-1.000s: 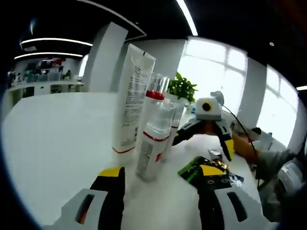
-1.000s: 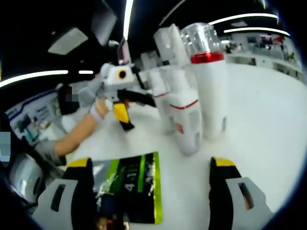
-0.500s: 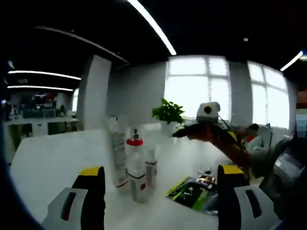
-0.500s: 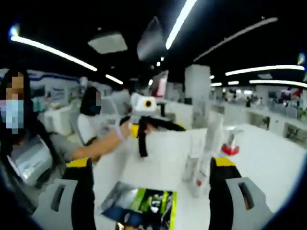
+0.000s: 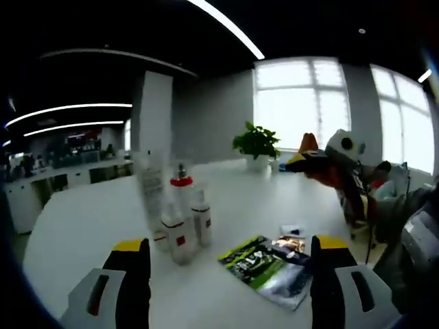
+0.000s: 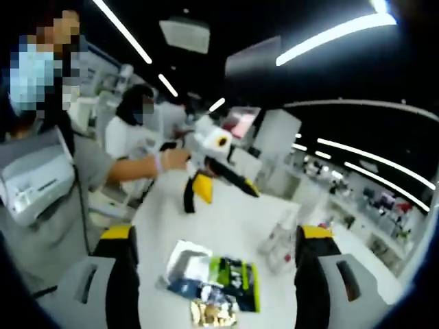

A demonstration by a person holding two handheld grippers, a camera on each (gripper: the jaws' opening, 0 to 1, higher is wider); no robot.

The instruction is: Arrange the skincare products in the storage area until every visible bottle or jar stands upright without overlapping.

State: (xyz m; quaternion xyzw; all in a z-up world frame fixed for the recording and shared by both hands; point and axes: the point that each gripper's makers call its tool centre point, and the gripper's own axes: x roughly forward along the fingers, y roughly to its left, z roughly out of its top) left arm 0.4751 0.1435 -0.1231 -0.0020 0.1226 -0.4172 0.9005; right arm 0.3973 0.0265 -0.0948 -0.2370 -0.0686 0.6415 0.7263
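Left hand-held gripper (image 5: pixel 226 274) raised above table (image 5: pixel 82 226), jaws apart, empty

We see a long white table (image 5: pixel 82 226) in an open office. Far off, bright windows (image 5: pixel 302 103) back a potted plant (image 5: pixel 256 142), with light strips (image 5: pixel 226 27) crossing the dark ceiling
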